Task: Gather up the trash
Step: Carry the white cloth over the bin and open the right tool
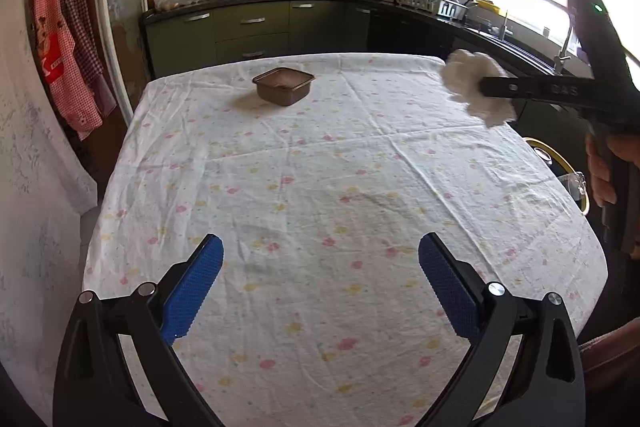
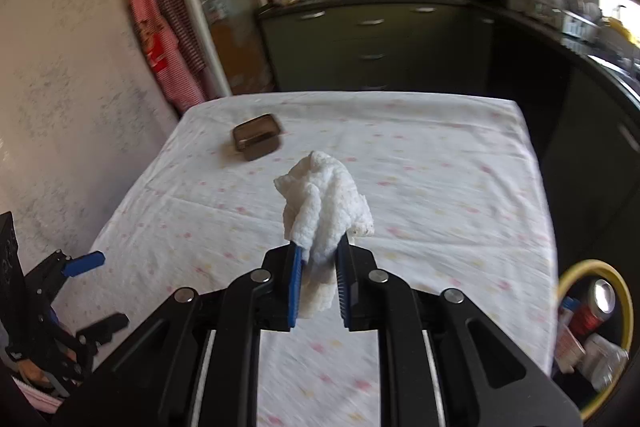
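A crumpled white paper towel (image 2: 326,195) is clamped in the right gripper (image 2: 319,263) above the floral-clothed table (image 1: 320,187); the left gripper (image 1: 320,263) is held spread, grasping nothing — a brown plastic tub (image 1: 283,85) sits far off, a yellow-rimmed trash bin (image 2: 600,327) beside the table.

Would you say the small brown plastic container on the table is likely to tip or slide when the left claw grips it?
The brown plastic container looks empty, so probably light. Squat and flat-bottomed, it seems unlikely to tip. Its thin walls may flex.
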Demonstrator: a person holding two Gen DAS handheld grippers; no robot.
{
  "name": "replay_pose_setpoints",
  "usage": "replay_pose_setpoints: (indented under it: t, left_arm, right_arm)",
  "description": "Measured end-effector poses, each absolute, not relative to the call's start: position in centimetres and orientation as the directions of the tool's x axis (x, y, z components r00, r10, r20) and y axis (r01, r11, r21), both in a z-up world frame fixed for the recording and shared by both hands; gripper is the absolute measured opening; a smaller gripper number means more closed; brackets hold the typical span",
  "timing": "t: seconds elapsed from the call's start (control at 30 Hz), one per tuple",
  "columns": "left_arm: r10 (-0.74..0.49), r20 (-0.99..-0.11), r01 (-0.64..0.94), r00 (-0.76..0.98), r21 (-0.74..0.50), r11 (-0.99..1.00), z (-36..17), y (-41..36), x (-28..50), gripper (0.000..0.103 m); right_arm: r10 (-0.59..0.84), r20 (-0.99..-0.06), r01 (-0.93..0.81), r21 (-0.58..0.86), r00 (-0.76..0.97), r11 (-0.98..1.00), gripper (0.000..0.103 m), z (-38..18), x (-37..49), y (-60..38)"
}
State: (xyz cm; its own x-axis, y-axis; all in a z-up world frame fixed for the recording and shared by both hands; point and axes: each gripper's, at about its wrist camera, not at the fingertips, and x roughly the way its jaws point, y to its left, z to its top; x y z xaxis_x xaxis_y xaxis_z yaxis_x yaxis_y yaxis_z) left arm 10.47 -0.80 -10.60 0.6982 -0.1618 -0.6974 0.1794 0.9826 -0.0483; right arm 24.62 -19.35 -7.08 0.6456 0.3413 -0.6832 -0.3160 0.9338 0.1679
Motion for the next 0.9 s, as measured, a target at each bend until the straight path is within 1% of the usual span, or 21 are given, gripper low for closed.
replay_pose_setpoints:
  t: [0.17, 0.3, 0.47, 0.53, 0.73, 0.77, 0.83, 0.87, 0.9]
  left_arm:
    - [-0.173, -0.696, 0.209, 0.697, -0.034, 0.977, -10.4, -2.3, 10.2, 0.097]
    - [-0.174, -0.699, 0.223, 0.694, -0.021, 0.975, -10.3, -3.5, 10.2, 0.097]
    - [-0.179, -0.702, 0.245, 0.689, -0.007, 0.970, -10.3, -5.2, 10.5, 0.097]
    - [-0.181, -0.706, 0.259, 0.685, 0.003, 0.966, -10.4, -6.2, 10.5, 0.097]
    - [-0.180, -0.711, 0.295, 0.680, 0.040, 0.955, -10.3, -8.3, 10.3, 0.097]
    - [-0.178, -0.711, 0.298, 0.680, 0.046, 0.954, -10.3, -8.5, 10.3, 0.097]
    - [-0.173, -0.709, 0.301, 0.683, 0.057, 0.952, -10.1, -8.8, 10.2, 0.097]
    - [-0.172, -0.710, 0.301, 0.683, 0.059, 0.952, -10.1, -8.9, 10.2, 0.097]
    - [-0.170, -0.710, 0.300, 0.683, 0.060, 0.952, -10.0, -8.9, 10.3, 0.097]
  right_arm:
    - [0.240, -0.689, -0.170, 0.170, 0.684, 0.971, 0.015, -7.6, 22.2, -25.6]
    - [0.143, -0.703, -0.006, 0.193, 0.697, 0.981, 0.016, -8.8, 20.3, -32.3]
    - [0.007, -0.739, 0.155, 0.151, 0.673, 0.976, 0.016, -11.1, 18.8, -38.5]
    - [-0.038, -0.751, 0.195, 0.122, 0.660, 0.973, 0.016, -12.0, 18.7, -39.9]
    - [-0.098, -0.780, 0.255, 0.080, 0.617, 0.964, 0.016, -14.7, 19.1, -42.8]
    - [-0.111, -0.784, 0.265, 0.071, 0.610, 0.962, 0.018, -15.1, 19.3, -43.1]
    - [-0.138, -0.794, 0.296, 0.055, 0.593, 0.954, 0.034, -16.1, 19.5, -44.1]
    - [-0.142, -0.791, 0.308, 0.061, 0.595, 0.950, 0.050, -16.3, 19.4, -44.4]
    - [-0.140, -0.789, 0.314, 0.070, 0.598, 0.947, 0.054, -16.4, 19.2, -44.7]
